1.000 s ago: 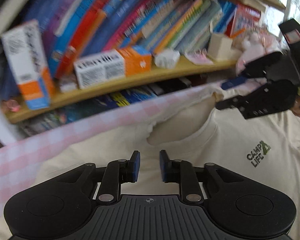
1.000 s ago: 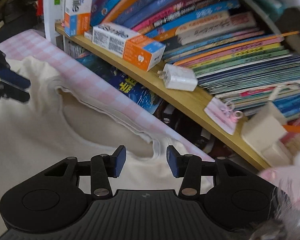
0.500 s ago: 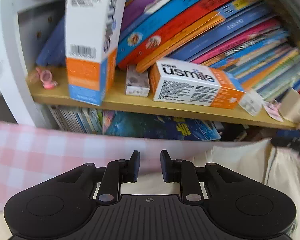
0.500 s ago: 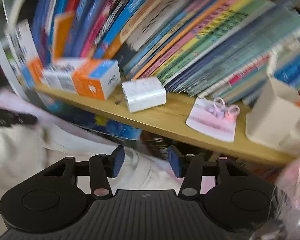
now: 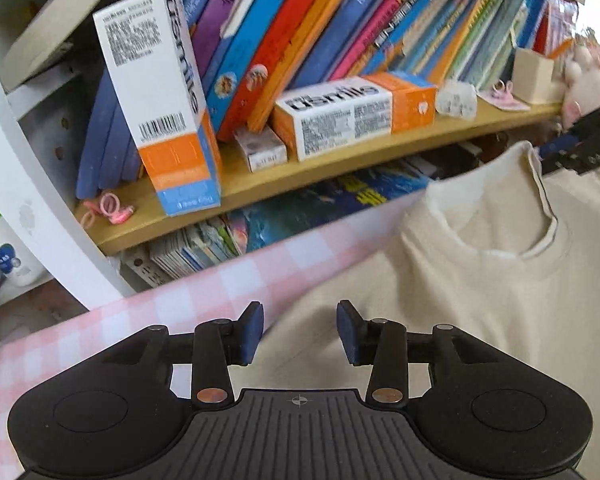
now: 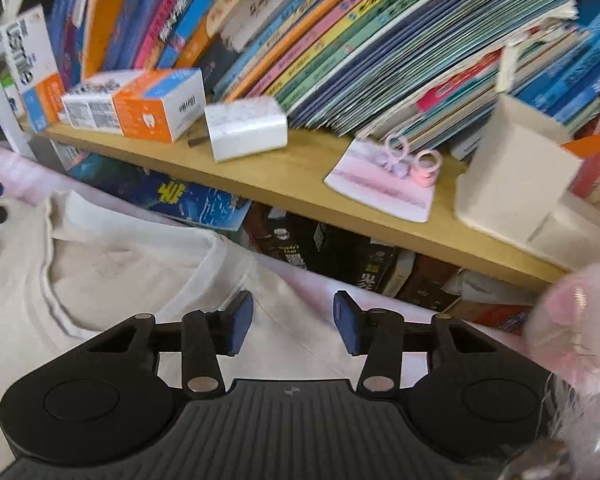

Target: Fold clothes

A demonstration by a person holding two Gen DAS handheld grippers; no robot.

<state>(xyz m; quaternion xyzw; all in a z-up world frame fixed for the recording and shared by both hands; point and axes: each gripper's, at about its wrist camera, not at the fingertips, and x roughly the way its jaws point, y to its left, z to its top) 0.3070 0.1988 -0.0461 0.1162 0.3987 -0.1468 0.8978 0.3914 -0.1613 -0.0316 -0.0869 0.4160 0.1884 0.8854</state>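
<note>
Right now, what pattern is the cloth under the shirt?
Pink and white checks on the cloth, clearest in the left wrist view.

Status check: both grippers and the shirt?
Left hand-held gripper open, empty. Right hand-held gripper open, empty. Cream shirt flat on checked cloth, unfolded. Nothing blocking.

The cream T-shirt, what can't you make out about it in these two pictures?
- Left wrist view: T-shirt hem and sleeves, cut off by the frame edge and hidden by the left gripper.
- Right wrist view: chest area, hidden under the right gripper; motion blur smears the collar.

Cream T-shirt flat, collar up
</note>
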